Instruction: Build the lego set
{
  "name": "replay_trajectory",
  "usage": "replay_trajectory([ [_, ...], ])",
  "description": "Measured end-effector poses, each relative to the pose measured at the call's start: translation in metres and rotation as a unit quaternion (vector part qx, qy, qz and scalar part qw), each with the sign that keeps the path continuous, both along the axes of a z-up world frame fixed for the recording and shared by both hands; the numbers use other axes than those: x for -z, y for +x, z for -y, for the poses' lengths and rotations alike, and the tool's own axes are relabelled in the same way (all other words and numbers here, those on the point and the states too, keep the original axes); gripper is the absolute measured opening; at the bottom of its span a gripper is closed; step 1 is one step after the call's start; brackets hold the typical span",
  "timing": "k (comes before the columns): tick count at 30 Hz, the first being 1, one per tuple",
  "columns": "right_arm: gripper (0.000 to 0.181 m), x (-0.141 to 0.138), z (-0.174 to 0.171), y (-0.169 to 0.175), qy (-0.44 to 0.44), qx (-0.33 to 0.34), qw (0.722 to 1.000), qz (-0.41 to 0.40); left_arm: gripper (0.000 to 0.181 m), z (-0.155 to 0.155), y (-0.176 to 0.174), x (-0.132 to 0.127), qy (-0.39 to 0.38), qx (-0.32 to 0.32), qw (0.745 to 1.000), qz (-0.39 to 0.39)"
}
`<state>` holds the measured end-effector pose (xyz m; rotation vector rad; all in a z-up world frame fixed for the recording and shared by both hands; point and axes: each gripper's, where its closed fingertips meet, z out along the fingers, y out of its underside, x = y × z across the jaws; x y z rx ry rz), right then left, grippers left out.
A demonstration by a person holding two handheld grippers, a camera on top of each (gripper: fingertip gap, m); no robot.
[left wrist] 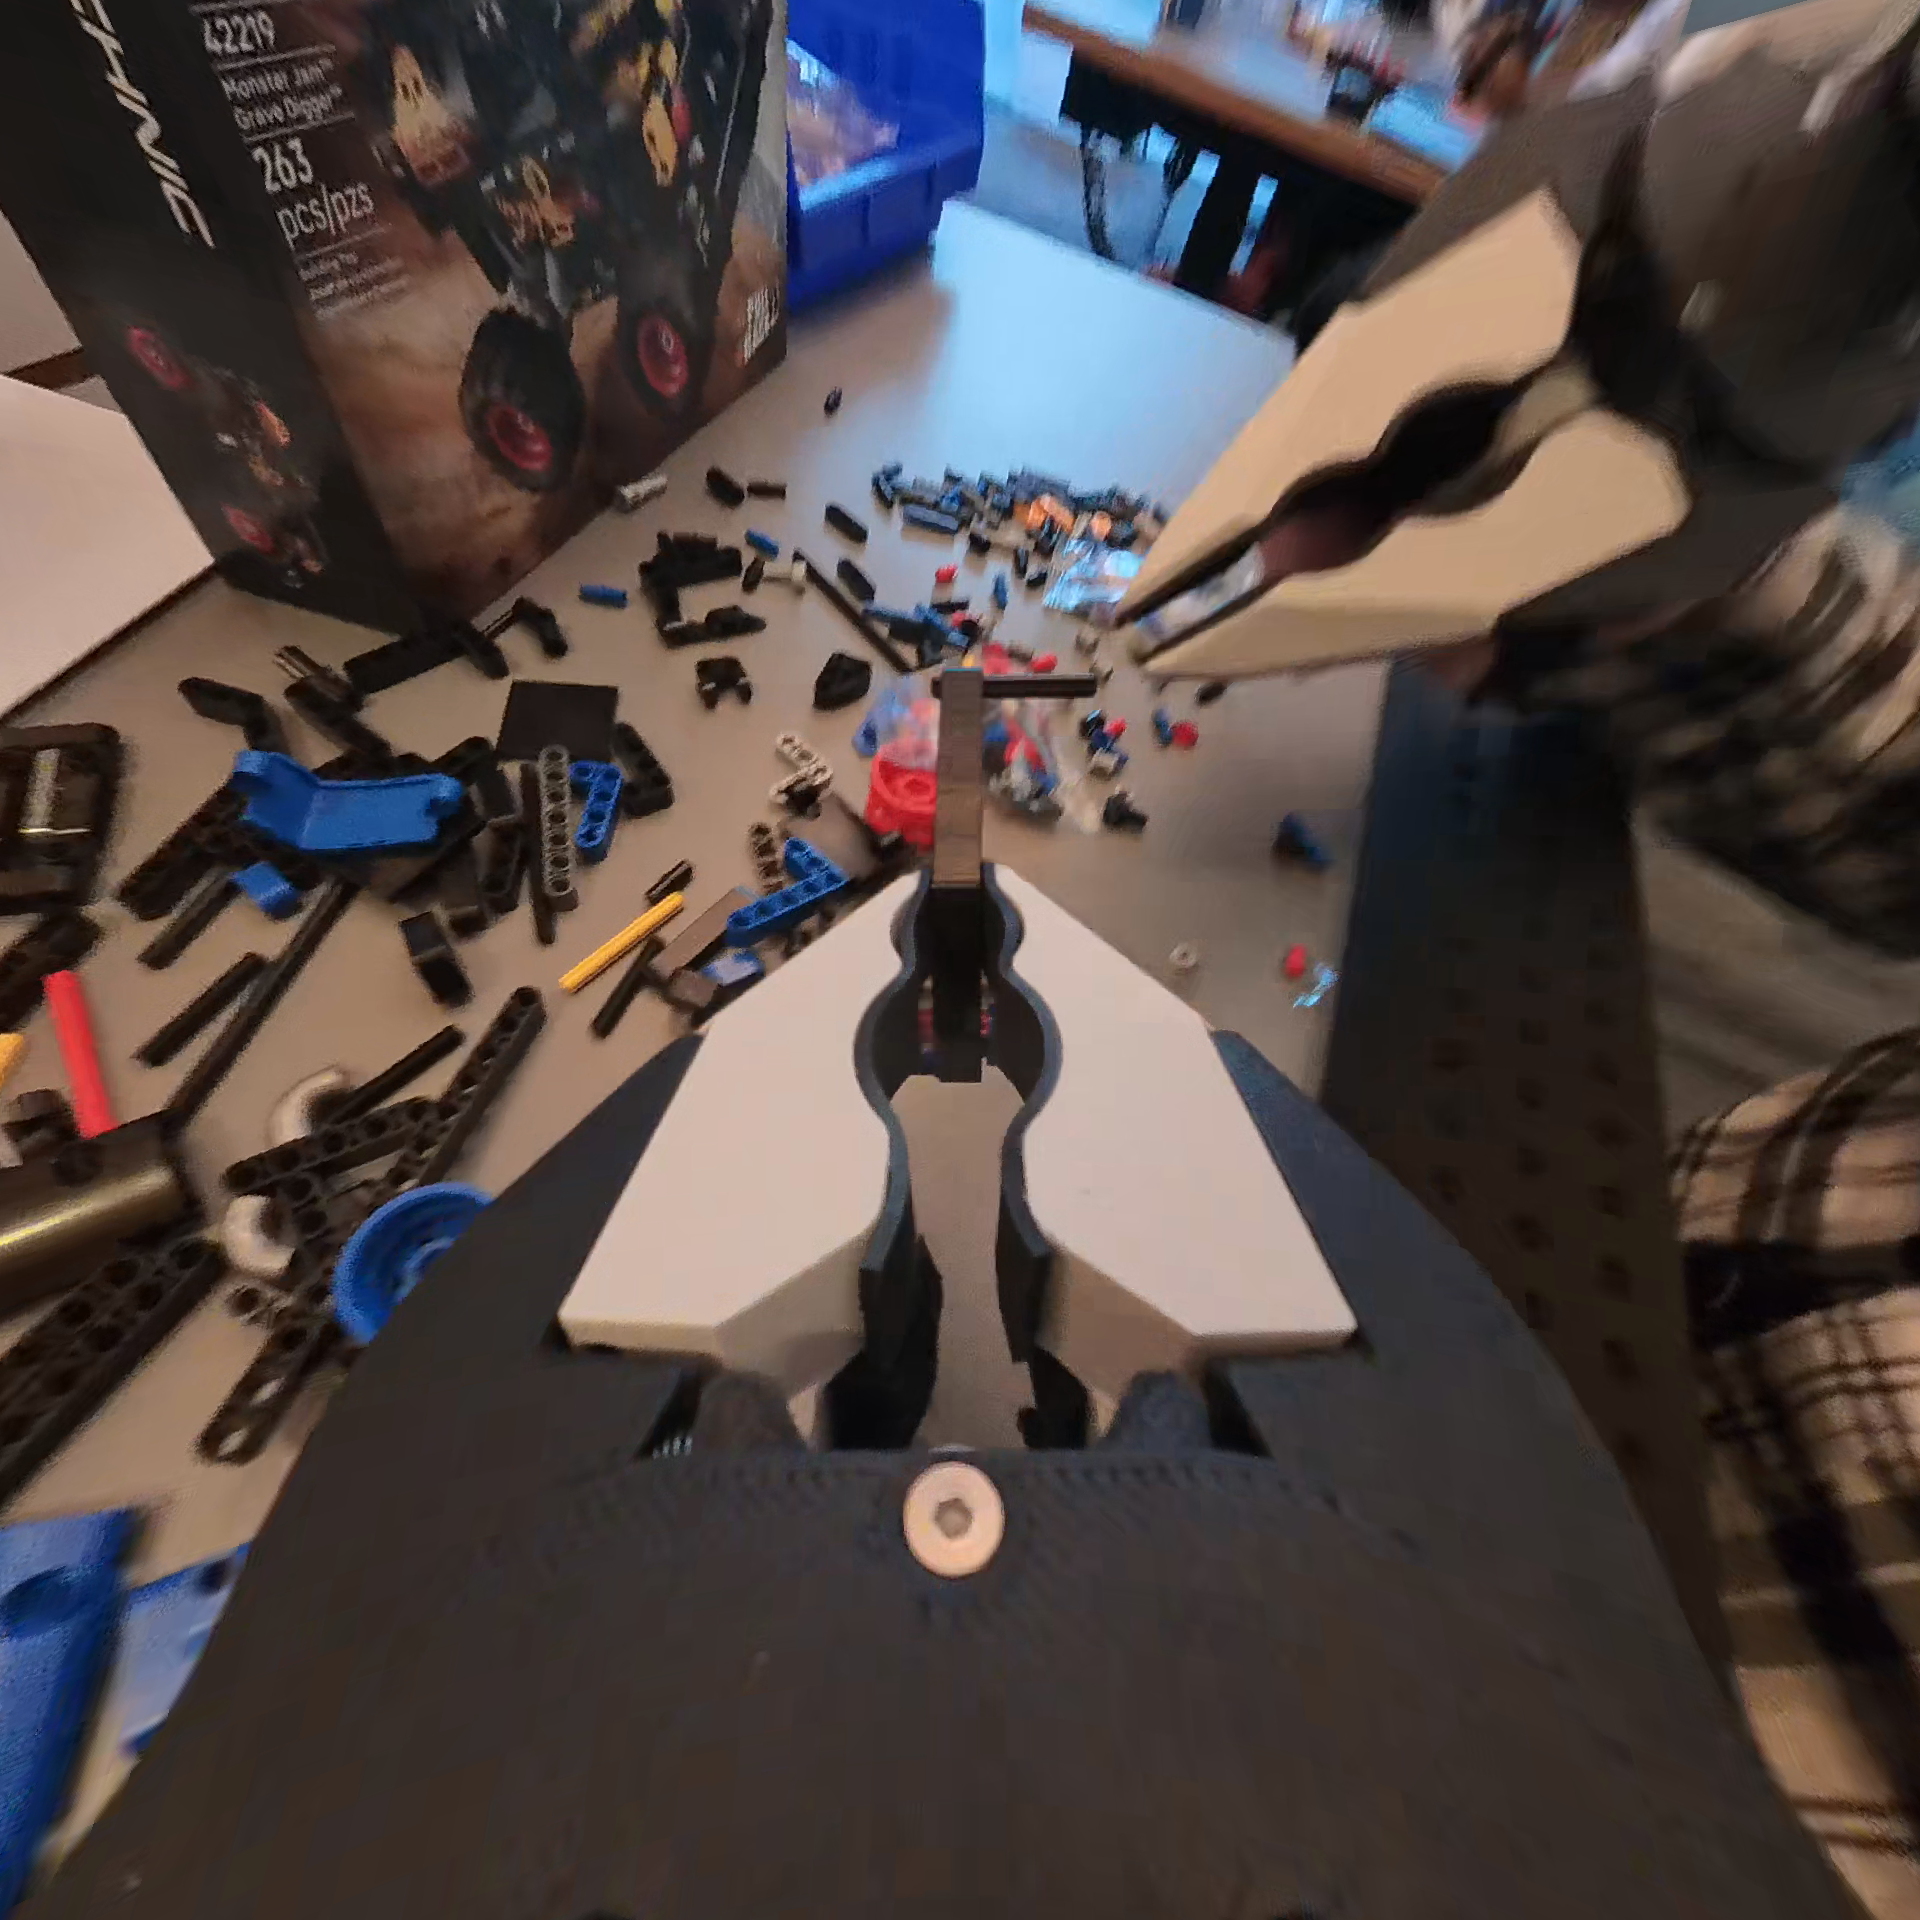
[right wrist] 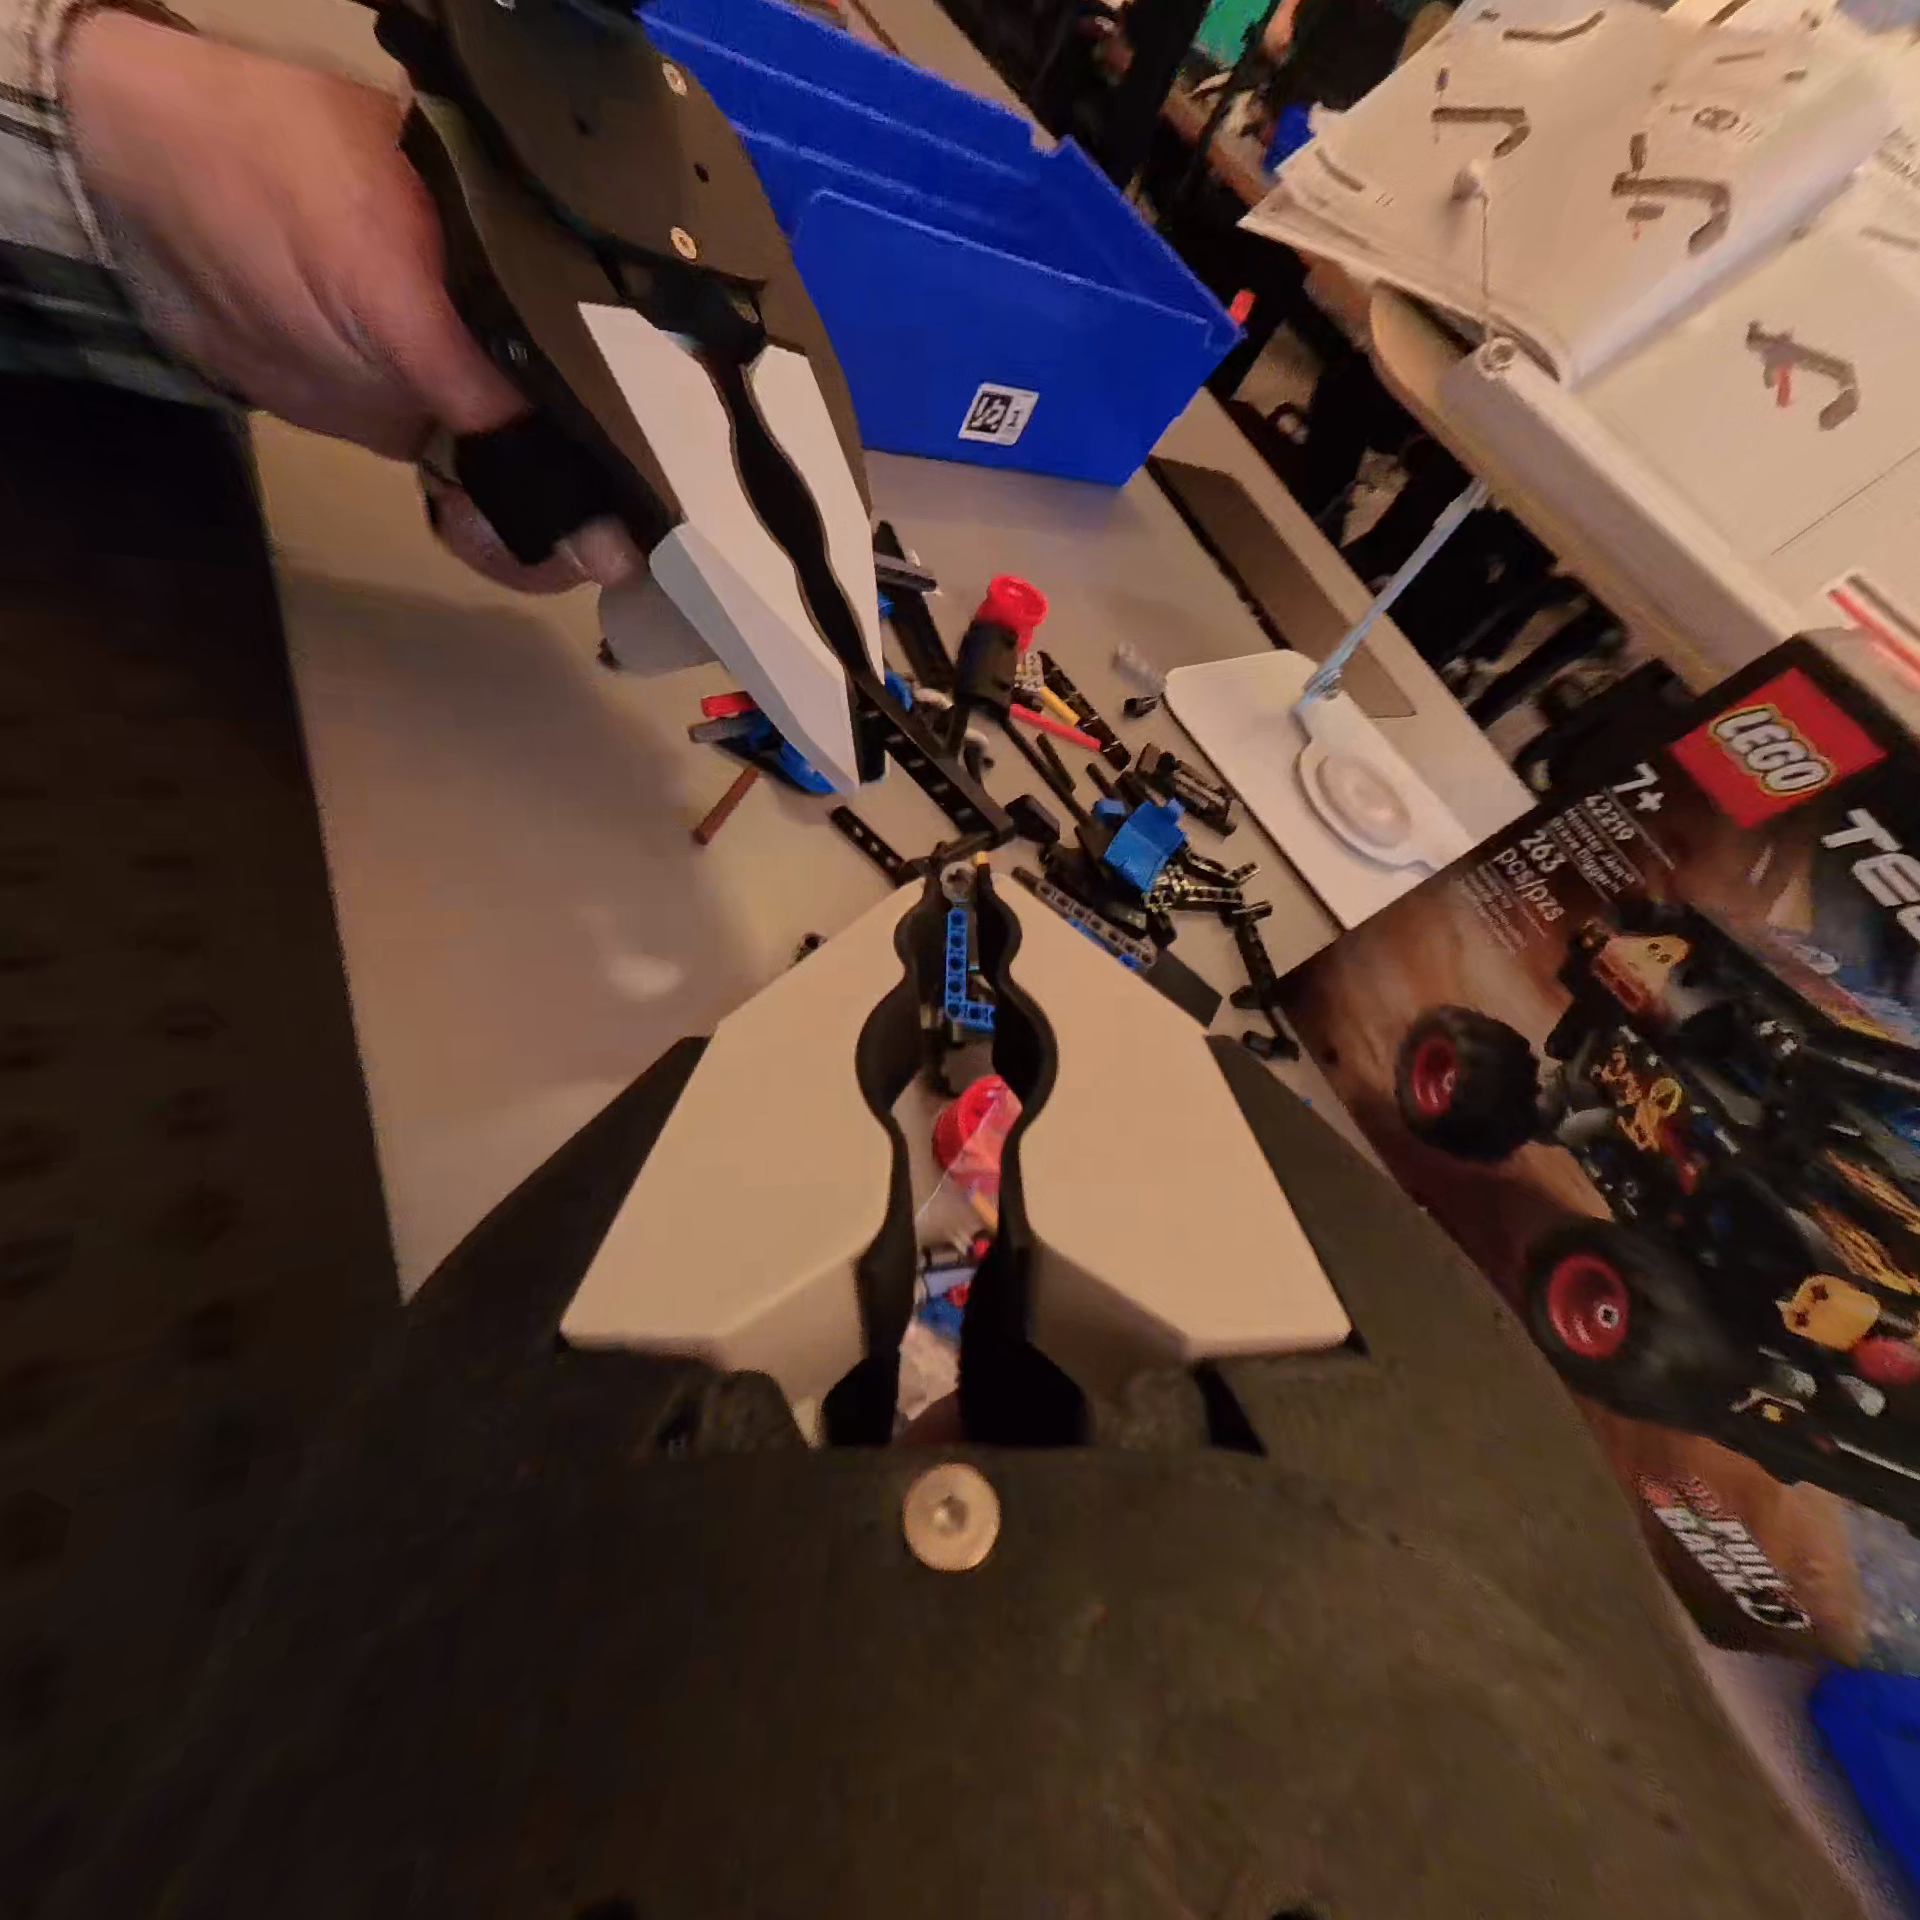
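Note:
My left gripper (left wrist: 958,878) is shut on a long black beam (left wrist: 958,769) that sticks forward above the table. A black axle (left wrist: 1023,686) crosses the beam's far end. My right gripper (left wrist: 1132,636) comes in from the upper right, its tips just beside the axle's end. In the right wrist view my right gripper (right wrist: 956,883) is shut on a small grey piece (right wrist: 954,885) right at the beam's end. The left gripper (right wrist: 868,717) shows there at upper left, holding the black beam (right wrist: 935,764).
The set's box (left wrist: 416,312) (right wrist: 1662,1091) stands on the grey table. Loose black, blue and red pieces (left wrist: 343,810) (right wrist: 1143,842) lie scattered below. A blue bin (right wrist: 987,312) stands behind. An instruction booklet (right wrist: 1662,208) sits on a white stand (right wrist: 1299,769). A hand (right wrist: 281,239) holds the left gripper. Tip to tip, the grippers are about 6 centimeters apart.

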<state>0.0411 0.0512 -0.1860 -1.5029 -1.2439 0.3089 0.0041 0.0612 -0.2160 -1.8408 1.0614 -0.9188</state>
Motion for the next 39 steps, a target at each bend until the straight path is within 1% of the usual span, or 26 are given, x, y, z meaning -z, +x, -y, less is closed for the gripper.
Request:
replay_trajectory([
  [5, 0.004, -0.002, -0.003, -0.003, 0.036, 0.021, 0.999, -0.014, 0.004, -0.002, 0.007, -0.009, -0.036, -0.011, 0.998, 0.055],
  [10, 0.004, -0.011, -0.006, 0.000, 0.062, 0.034, 0.997, -0.027, 0.004, -0.004, 0.007, -0.005, -0.047, -0.016, 0.997, 0.055],
  [15, 0.004, -0.006, -0.009, 0.001, 0.059, 0.040, 0.997, -0.021, 0.005, -0.003, 0.010, -0.005, -0.059, -0.013, 0.996, 0.066],
  [25, 0.004, -0.007, -0.014, 0.002, 0.094, 0.067, 0.993, -0.010, 0.005, -0.005, 0.014, -0.010, -0.070, -0.025, 0.993, 0.091],
  [30, 0.004, -0.012, -0.015, 0.004, 0.112, 0.076, 0.991, -0.021, 0.005, -0.004, 0.016, -0.014, -0.096, -0.025, 0.987, 0.123],
  [39, 0.004, -0.025, -0.014, 0.005, 0.134, 0.074, 0.986, -0.058, 0.004, -0.001, 0.019, -0.025, -0.161, -0.007, 0.967, 0.199],
])
